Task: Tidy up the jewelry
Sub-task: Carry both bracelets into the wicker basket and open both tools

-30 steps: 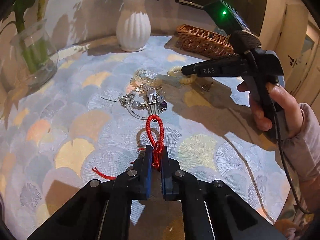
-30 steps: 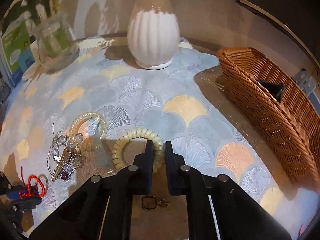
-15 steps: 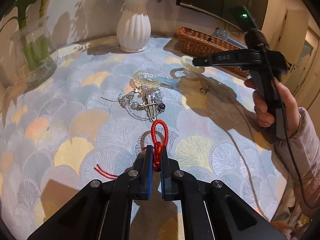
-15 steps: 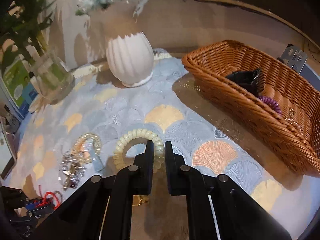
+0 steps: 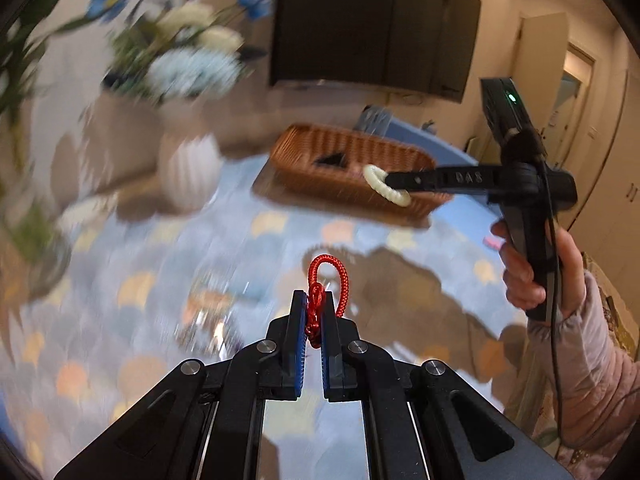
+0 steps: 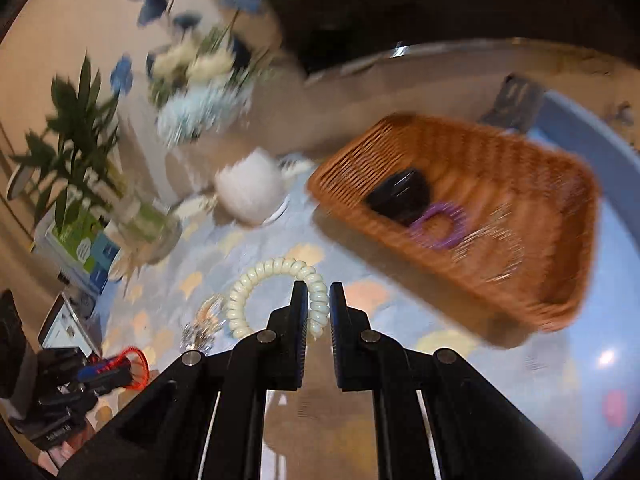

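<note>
My left gripper (image 5: 313,300) is shut on a red cord bracelet (image 5: 325,286) and holds it in the air above the patterned table. My right gripper (image 6: 318,298) is shut on a cream coiled bracelet (image 6: 264,280), lifted off the table beside the wicker basket (image 6: 520,300). From the left wrist view the right gripper (image 5: 390,179) hangs the cream bracelet (image 5: 382,186) at the basket's (image 5: 320,160) near rim. The left gripper (image 6: 108,370) with the red cord (image 6: 134,362) shows at lower left of the right wrist view.
The basket holds a black item (image 6: 400,196), a purple coiled bracelet (image 6: 440,226) and a thin chain (image 6: 492,252). A pile of beaded jewelry (image 6: 204,320) lies on the table. A white vase (image 6: 250,190) with flowers and a glass vase (image 6: 144,228) stand at the back.
Both grippers have risen off the table with their bracelets. The right one has swung toward the basket; the left has lifted the red cord clear of the jewelry pile. Both views are motion-blurred.
</note>
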`<state>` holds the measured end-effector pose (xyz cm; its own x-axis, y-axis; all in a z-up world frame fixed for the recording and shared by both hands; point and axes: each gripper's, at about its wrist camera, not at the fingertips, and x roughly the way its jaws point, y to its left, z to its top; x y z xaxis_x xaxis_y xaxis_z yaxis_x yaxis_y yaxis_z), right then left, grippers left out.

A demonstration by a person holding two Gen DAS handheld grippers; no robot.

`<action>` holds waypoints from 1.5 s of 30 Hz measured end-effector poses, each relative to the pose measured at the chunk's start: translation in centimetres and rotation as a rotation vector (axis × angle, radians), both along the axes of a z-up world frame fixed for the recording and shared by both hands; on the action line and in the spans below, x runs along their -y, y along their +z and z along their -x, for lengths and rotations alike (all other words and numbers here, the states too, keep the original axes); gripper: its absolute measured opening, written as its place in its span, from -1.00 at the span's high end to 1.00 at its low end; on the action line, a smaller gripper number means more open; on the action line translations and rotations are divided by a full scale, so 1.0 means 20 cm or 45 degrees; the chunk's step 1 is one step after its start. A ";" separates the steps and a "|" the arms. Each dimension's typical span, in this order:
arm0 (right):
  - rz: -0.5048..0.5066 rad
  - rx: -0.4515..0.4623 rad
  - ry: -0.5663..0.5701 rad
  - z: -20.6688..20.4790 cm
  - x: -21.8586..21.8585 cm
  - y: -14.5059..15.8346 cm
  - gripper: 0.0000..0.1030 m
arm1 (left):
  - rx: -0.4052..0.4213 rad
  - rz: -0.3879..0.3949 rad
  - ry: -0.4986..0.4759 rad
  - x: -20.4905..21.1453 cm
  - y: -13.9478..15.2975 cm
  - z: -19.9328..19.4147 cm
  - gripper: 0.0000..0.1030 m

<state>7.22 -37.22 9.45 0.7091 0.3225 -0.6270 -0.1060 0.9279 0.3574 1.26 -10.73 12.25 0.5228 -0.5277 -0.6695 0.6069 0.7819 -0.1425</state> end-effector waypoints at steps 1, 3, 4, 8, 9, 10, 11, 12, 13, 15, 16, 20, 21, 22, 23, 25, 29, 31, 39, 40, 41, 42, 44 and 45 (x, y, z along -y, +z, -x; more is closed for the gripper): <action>0.017 0.023 -0.034 0.01 0.06 0.04 0.77 | 0.015 0.004 -0.013 0.06 0.04 -0.04 0.89; 0.082 0.061 -0.101 0.03 0.14 0.10 0.77 | 0.038 0.014 -0.042 0.16 0.10 -0.10 0.89; 0.114 0.072 -0.131 0.03 0.18 0.12 0.77 | 0.042 0.021 -0.053 0.21 0.12 -0.13 0.89; 0.146 0.075 -0.221 0.01 0.36 0.15 0.77 | 0.018 0.073 -0.091 0.43 0.21 -0.31 0.89; 0.146 0.069 -0.245 -0.01 0.40 0.14 0.77 | -0.001 0.090 -0.098 0.47 0.22 -0.36 0.89; 0.144 0.062 -0.265 -0.03 0.44 0.13 0.77 | -0.025 0.109 -0.102 0.53 0.22 -0.42 0.89; 0.135 0.048 -0.290 -0.05 0.49 0.12 0.77 | -0.049 0.127 -0.108 0.58 0.23 -0.48 0.89; 0.125 0.034 -0.307 -0.08 0.52 0.10 0.77 | -0.061 0.135 -0.112 0.62 0.23 -0.52 0.89; 0.115 0.015 -0.333 -0.11 0.56 0.08 0.77 | -0.074 0.140 -0.111 0.67 0.22 -0.58 0.89; 0.132 -0.014 -0.384 -0.18 0.60 0.04 0.77 | -0.107 0.155 -0.116 0.74 0.21 -0.67 0.89; 0.141 -0.024 -0.404 -0.20 0.61 0.03 0.77 | -0.125 0.159 -0.114 0.79 0.19 -0.73 0.89; 0.128 -0.068 -0.468 -0.31 0.67 -0.06 0.77 | -0.164 0.144 -0.085 0.95 0.09 -0.90 0.89; 0.117 -0.074 -0.485 -0.33 0.69 -0.08 0.77 | -0.178 0.147 -0.072 0.97 0.06 -0.93 0.89; 0.102 -0.077 -0.497 -0.34 0.69 -0.10 0.77 | -0.208 0.165 -0.061 1.01 0.01 -0.98 0.89; 0.074 -0.085 -0.511 -0.36 0.71 -0.12 0.77 | -0.232 0.186 -0.055 1.04 -0.02 -1.01 0.89; 0.056 -0.095 -0.539 -0.38 0.73 -0.16 0.77 | -0.271 0.211 -0.038 1.09 -0.09 -1.06 0.89; 0.077 -0.089 -0.564 -0.39 0.73 -0.18 0.77 | -0.252 0.159 -0.029 1.19 -0.16 -1.11 0.89; 0.090 -0.094 -0.567 -0.41 0.73 -0.20 0.77 | -0.236 0.137 -0.038 1.22 -0.18 -1.11 0.89; 0.154 -0.112 -0.535 -0.44 0.67 -0.23 0.77 | -0.257 0.114 -0.048 1.27 -0.25 -1.12 0.88; 0.148 -0.111 -0.532 -0.44 0.67 -0.23 0.77 | -0.251 0.107 -0.045 1.28 -0.25 -1.12 0.88; 0.136 -0.113 -0.531 -0.43 0.67 -0.23 0.75 | -0.250 0.104 -0.045 1.28 -0.25 -1.12 0.84; 0.120 -0.120 -0.530 -0.43 0.68 -0.23 0.74 | -0.258 0.108 -0.061 1.28 -0.25 -1.11 0.76; 0.093 -0.119 -0.524 -0.43 0.69 -0.23 0.73 | -0.271 0.122 -0.088 1.26 -0.23 -1.09 0.53; 0.072 -0.110 -0.522 -0.42 0.70 -0.23 0.72 | -0.268 0.122 -0.090 1.25 -0.22 -1.07 0.33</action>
